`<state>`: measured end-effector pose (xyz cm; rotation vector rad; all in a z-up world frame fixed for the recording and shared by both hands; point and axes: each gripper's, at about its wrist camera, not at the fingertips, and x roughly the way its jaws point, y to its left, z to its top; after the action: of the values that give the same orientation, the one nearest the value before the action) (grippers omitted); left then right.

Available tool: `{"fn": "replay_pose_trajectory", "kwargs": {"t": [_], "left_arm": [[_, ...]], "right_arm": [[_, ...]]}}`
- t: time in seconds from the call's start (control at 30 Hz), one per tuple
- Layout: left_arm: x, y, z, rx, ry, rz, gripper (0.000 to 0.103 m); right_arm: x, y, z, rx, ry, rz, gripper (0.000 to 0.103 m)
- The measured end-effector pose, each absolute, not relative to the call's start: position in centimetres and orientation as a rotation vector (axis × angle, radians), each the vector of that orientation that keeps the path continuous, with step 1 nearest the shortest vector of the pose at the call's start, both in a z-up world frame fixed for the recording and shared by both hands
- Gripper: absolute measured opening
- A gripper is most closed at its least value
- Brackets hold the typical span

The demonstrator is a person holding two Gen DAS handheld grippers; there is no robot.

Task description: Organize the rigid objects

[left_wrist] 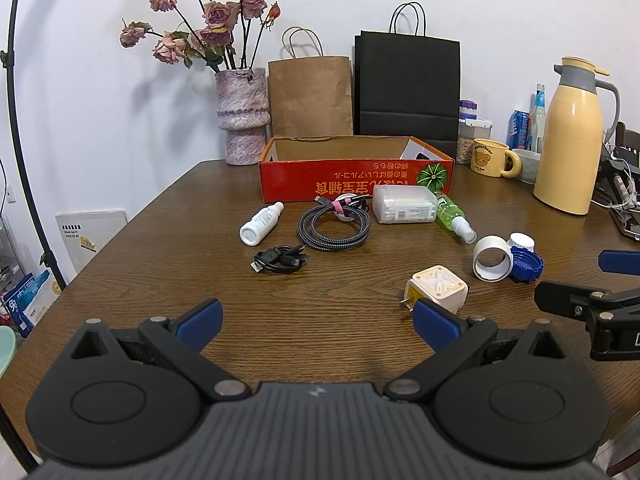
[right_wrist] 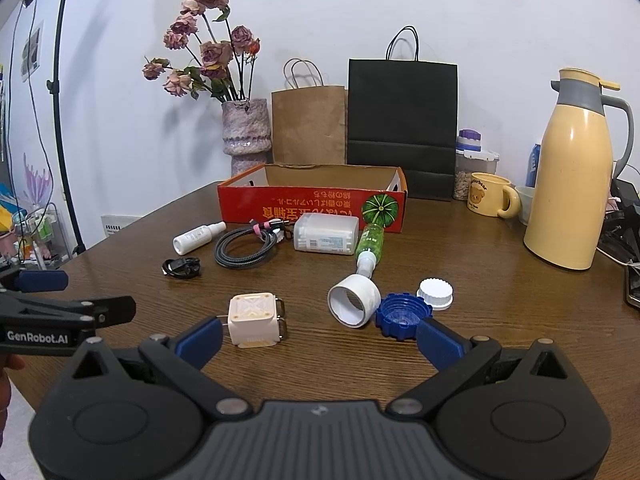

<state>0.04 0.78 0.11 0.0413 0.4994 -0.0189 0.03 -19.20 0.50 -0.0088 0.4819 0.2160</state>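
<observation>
Nothing sorted yet, far as I can tell. The red cardboard box (right_wrist: 312,204) at the back of the table looks empty inside, though its floor is mostly hidden from this angle. Everything rigid lies on the tabletop in front of it. Touching or just beside the box's front wall: white spray bottle (right_wrist: 198,236), braided cable coil (right_wrist: 244,250), clear cotton-swab box (right_wrist: 326,234), green spray bottle (right_wrist: 370,244). Further out from the box: small black cable (right_wrist: 181,268), white plug adapter (right_wrist: 254,320), white tape ring (right_wrist: 354,300), blue cap (right_wrist: 402,316), white ribbed cap (right_wrist: 436,292).

Left gripper (left_wrist: 318,322) and right gripper (right_wrist: 320,338) both hover low over the near table, well short of the box, jaws wide apart, holding nothing. R gripper has the adapter just ahead of its left finger, blue cap by its right. So approx zero done; every item is left to go in.
</observation>
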Motion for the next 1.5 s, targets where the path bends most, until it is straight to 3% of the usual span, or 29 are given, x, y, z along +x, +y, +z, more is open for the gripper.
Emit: {"fn": "replay_pose_trajectory", "kwargs": {"t": [1.5], "left_arm": [[0.06, 0.68, -0.17, 0.037, 0.503, -0.018, 0.103]], "right_arm": [[-0.09, -19.44, 0.85, -0.014, 0.480, 0.216, 0.103]]}}
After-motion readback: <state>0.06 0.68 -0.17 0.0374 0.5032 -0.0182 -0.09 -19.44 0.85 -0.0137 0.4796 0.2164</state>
